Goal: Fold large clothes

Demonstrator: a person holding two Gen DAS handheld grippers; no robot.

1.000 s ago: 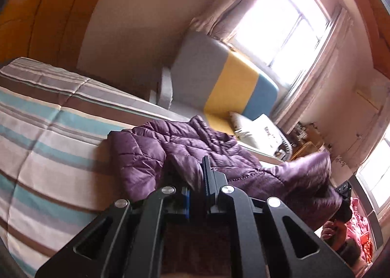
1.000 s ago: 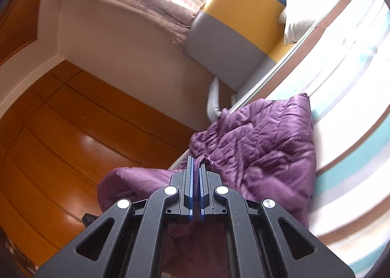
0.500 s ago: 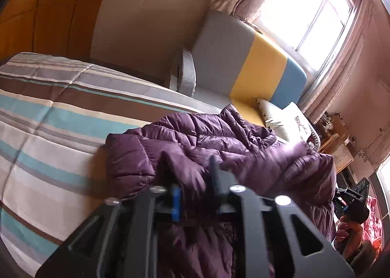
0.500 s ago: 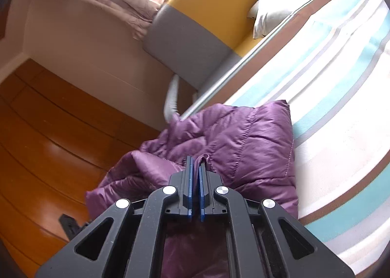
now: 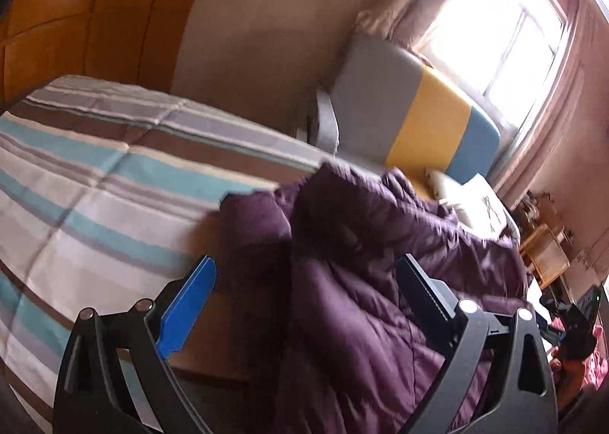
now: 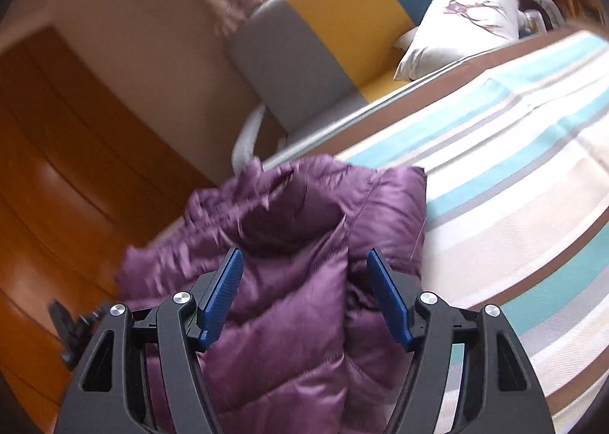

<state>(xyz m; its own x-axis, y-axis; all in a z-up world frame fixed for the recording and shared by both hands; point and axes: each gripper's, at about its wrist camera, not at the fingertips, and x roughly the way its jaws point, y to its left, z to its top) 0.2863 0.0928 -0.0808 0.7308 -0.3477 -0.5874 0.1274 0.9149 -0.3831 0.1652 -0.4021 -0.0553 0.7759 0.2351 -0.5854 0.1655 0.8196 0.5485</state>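
Both grippers, clenched on purple fabric a second ago, have just been opening; the left gripper (image 5: 308, 281) now stands with jaws spread wide, the right gripper (image 6: 304, 281) with jaws parted somewhat less; both released. Quilted purple jacket (image 6: 289, 304) lies between each pair of jaws, pads clear of the cloth; the garment has dropped from its lifted bunch and rests crumpled at the edge of the bed (image 5: 95, 190), part of it overhanging toward the wooden floor (image 6: 34, 213). Striped bedcover in teal, white and brown extends beyond the jacket. Farther off: a sofa (image 5: 415, 122) in grey, yellow and blue bands; a white cushion (image 6: 456, 34) on its seat; a bright window (image 5: 506, 34) with curtains behind.
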